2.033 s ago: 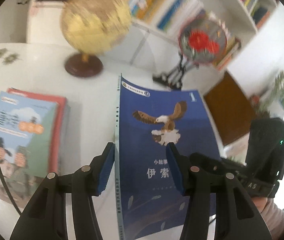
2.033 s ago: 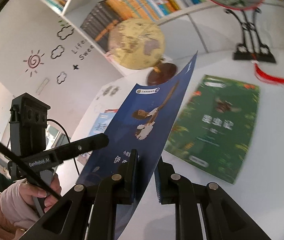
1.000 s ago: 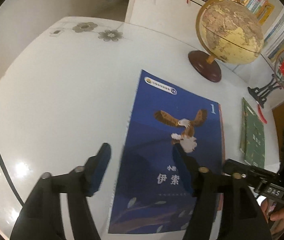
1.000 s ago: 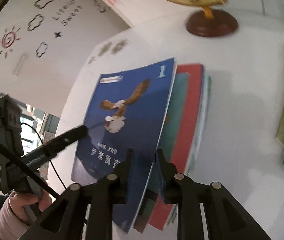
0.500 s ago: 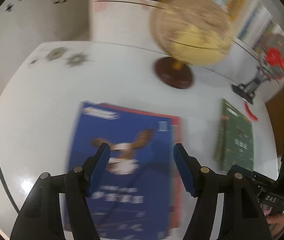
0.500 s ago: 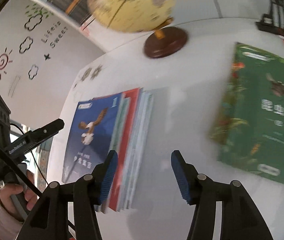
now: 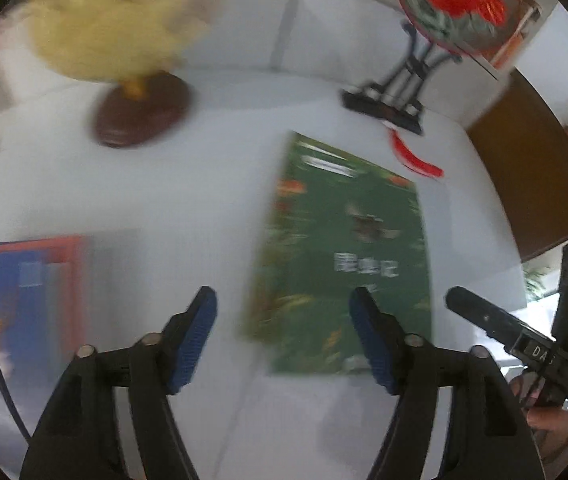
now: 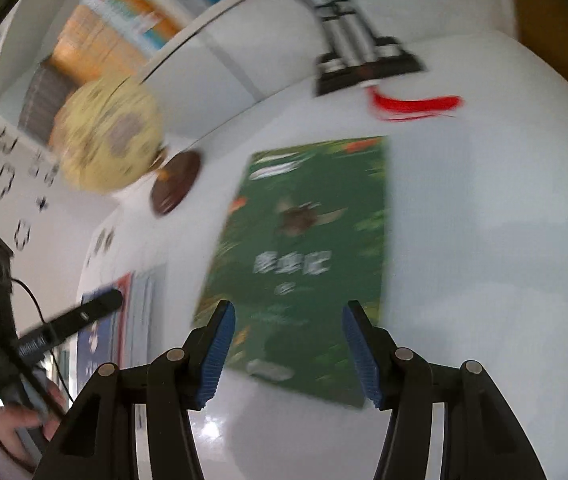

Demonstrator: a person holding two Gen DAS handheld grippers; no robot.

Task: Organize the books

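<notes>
- Green book (image 7: 347,256) lies flat, cover up, on the white bench (image 7: 212,200); white title characters show on the cover but are too blurred to read. Same book seen from the right wrist (image 8: 303,256).
- Stack of books (image 7: 24,300) lies flat on the bench, well apart from the green book, on its spine side; the top cover is blue, with a red one showing under it. In the right wrist view the stack (image 8: 124,312) sits at the far left, partly hidden.
- Left gripper (image 7: 284,336) hovers over the green book's near edge. Jaws spread and opening; nothing pinched. One pad is over bare bench, the other over the cover; I cannot tell whether it touches.
- Right gripper (image 8: 287,348) is also over the green book's near end, jaws spread wide with nothing pinched; the cover shows between the pads.
- Globe (image 7: 124,20), yellow on a dark brown round base, stands beyond the green book, toward the stack's side.
- Round fan with red flowers (image 7: 455,0) on a black stand sits beyond the green book's far end; its red tassel (image 7: 415,156) lies just beside the book's far corner.
- Both views are motion-blurred.
</notes>
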